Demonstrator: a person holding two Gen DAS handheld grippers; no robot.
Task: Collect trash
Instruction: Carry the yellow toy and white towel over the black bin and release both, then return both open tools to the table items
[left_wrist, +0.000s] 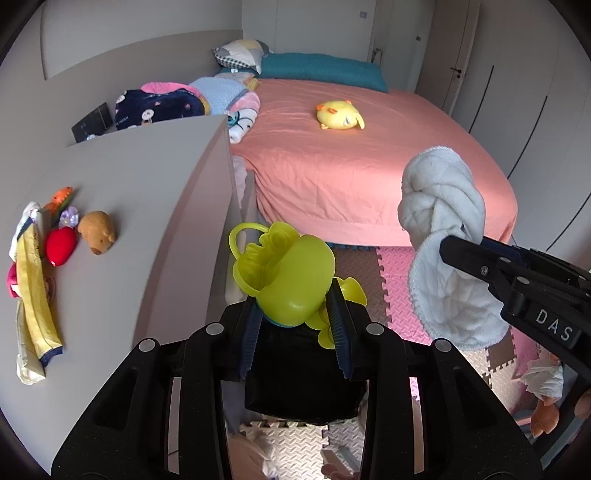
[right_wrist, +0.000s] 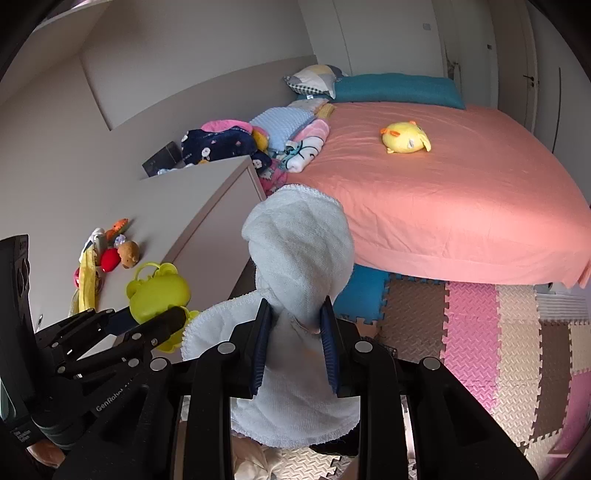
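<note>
Both claws are full, the left gripper (left_wrist: 295, 314) pinching a green toy (left_wrist: 288, 277) and the right gripper (right_wrist: 295, 332) clamping a white cloth (right_wrist: 299, 258), lifted clear ahead of them for carrying.

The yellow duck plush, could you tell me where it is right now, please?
The yellow duck plush lies alone in the middle of the pink bed, nearer the teal pillow than the foot; both wrist views show it.

Yellow plush duck (left_wrist: 340, 115) on a pink bed (left_wrist: 369, 166) — teal pillow (left_wrist: 321, 70) at its head. Small toys (left_wrist: 79, 232) clustered on a grey cabinet top (left_wrist: 140, 192). Foam floor mat (right_wrist: 498, 332) in pink, beige, brown.
</note>
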